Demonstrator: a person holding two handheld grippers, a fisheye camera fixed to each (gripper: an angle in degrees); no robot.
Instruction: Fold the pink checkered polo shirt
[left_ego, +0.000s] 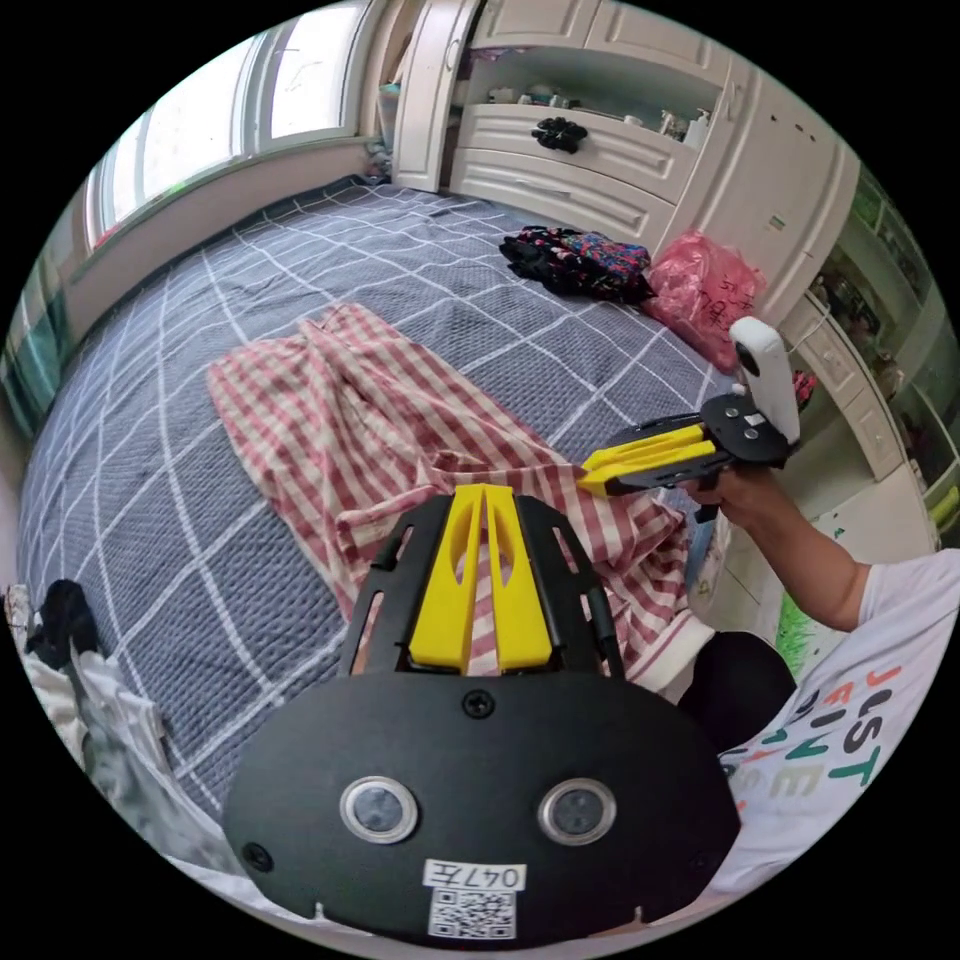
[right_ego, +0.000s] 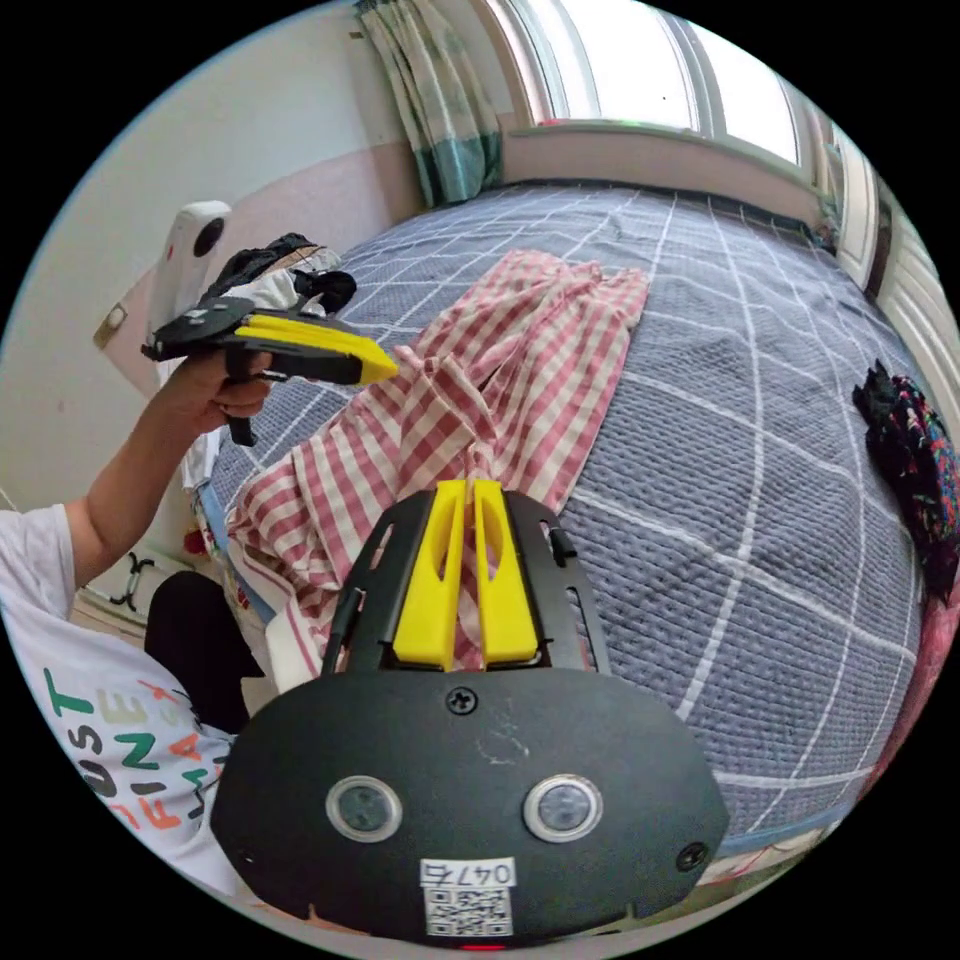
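Observation:
The pink checkered polo shirt lies crumpled lengthwise on the bed, its near end hanging over the bed's edge. In the left gripper view, my left gripper is shut on a raised fold of the shirt's near part. The right gripper, held in a hand, pinches the same stretch of cloth a little to the right. In the right gripper view, my right gripper is shut on a ridge of the fabric, and the left gripper holds the cloth up at the left.
The bed has a grey cover with white grid lines. A dark floral garment and a pink plastic bag lie near white cabinets. More clothes sit at the bed's side.

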